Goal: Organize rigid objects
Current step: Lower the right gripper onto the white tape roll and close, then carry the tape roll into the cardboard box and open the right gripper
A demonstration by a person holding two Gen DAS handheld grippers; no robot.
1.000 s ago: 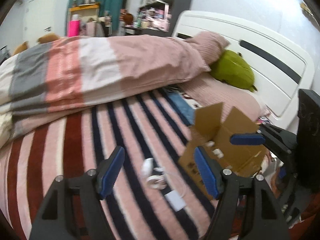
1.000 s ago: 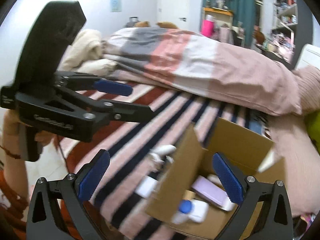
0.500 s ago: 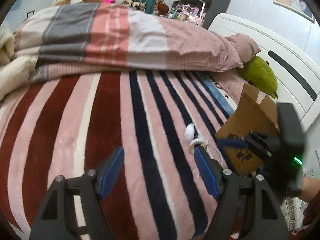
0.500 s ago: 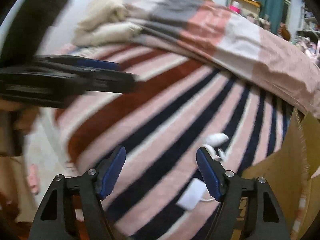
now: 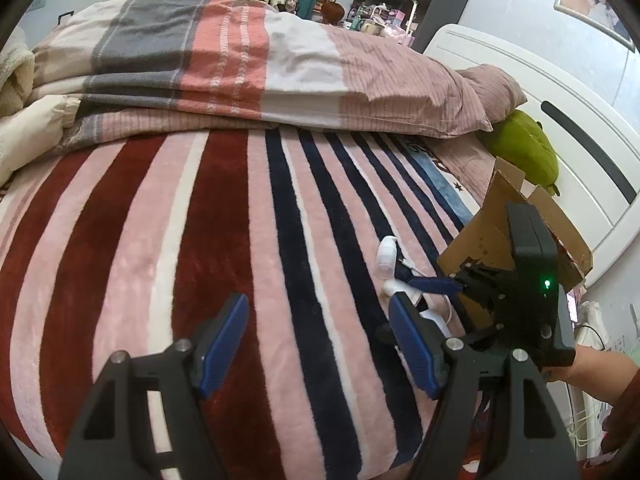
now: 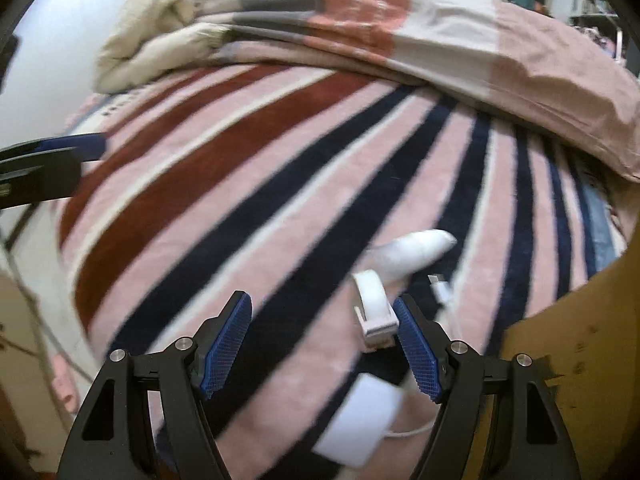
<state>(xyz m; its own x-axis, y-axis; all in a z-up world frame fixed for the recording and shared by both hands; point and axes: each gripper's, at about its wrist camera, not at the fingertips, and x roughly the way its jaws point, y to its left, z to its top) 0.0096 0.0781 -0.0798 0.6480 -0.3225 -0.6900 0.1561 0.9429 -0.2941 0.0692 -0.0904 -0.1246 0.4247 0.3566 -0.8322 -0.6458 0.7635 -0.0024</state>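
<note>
Right gripper (image 6: 322,346) hovering, fingers released, white plastic clip (image 6: 374,308) at 1 o'clock on striped bed blanket (image 6: 224,168); left gripper (image 5: 318,340) fingers released too.

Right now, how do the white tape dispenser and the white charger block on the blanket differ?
The tape dispenser is curved and ring-like, standing on edge; the charger block is a flat square lying down. The dispenser sits just inside the open right gripper's right finger; the block lies nearer the camera, with a cable attached. Both are white and rest on the striped blanket beside the cardboard box.
</note>
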